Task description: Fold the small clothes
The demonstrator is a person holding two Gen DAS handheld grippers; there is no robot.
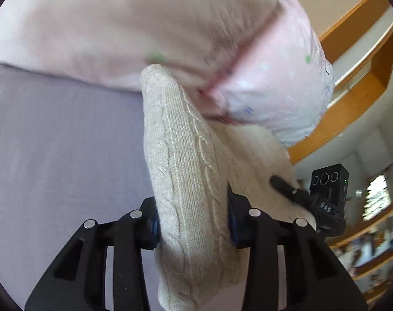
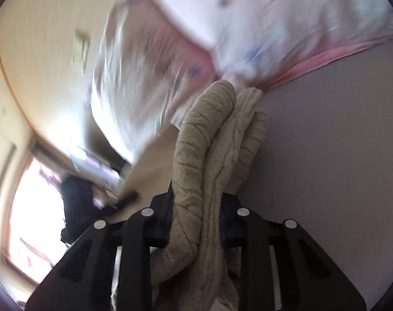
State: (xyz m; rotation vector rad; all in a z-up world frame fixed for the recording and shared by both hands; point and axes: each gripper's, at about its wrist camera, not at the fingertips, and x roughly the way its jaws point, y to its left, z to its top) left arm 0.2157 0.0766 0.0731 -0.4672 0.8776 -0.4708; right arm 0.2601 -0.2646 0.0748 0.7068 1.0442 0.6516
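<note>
Left wrist view: nearest the lens, the left gripper [image 1: 193, 226] is seen with its jaws clamped on a thick fold of the cream cable-knit garment [image 1: 180, 160], which runs forward between the blue pads. In the right wrist view the right gripper [image 2: 196, 223] is likewise closed on bunched, rolled layers of the same knit [image 2: 209, 140]. The garment is thus held at two points and lifted clear of the surface, judged to be for carrying or spreading it before a fold is laid (no crease is yet set). The other gripper, with its black camera block [image 1: 328, 194], is visible to the right in the left view, near the knit's far edge.

Beyond the knit, a pale pink pillow [image 1: 149, 26] with small printed spots is noted, heavily blurred in both views. Beneath lies a plain lilac sheet [image 1: 53, 142], smooth and flat, suited as a folding surface. Farther off, wooden shelving [image 1: 357, 83], cream walls and a bright window [image 2: 30, 220] are recorded.
</note>
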